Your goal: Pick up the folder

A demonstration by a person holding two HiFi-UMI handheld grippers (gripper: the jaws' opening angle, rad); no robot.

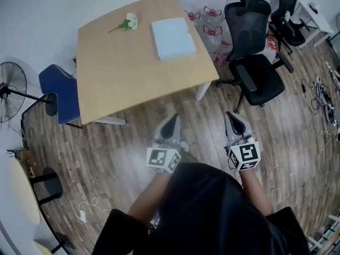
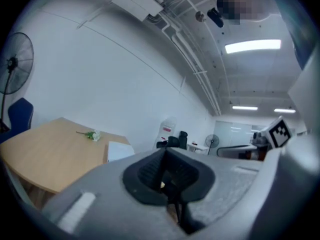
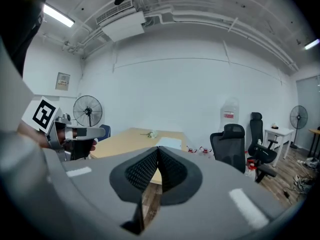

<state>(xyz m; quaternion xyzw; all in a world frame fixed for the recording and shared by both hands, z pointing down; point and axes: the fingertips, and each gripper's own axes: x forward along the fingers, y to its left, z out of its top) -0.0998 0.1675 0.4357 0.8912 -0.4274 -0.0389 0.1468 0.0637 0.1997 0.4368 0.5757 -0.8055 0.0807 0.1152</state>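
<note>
Black clothing (image 1: 207, 211) of the person fills the near edge. Just beyond it, the left gripper (image 1: 171, 123) and right gripper (image 1: 232, 120) point toward the table (image 1: 117, 78). Both have their jaws clenched together on nothing. Each carries a cube with black-and-white square markers (image 1: 163, 159) that show only patterns, no letters.

Open wooden floor (image 1: 138, 137) lies between the grippers and the table's near edge, so both are well apart from it. The pale folder (image 1: 173, 37) lies flat on the far right part of the tabletop, with its right side near the table's right edge. A white flower (image 1: 127, 22) lies apart to its left.

Right of the table stands a black office chair (image 1: 255, 62), with water bottles (image 1: 211, 23) behind it; their red labels are too small to read. A blue chair (image 1: 61, 92) sits tucked at the left edge, and a fan (image 1: 10, 86) stands farther left. Cables (image 1: 325, 97) trail over the floor at far right.
</note>
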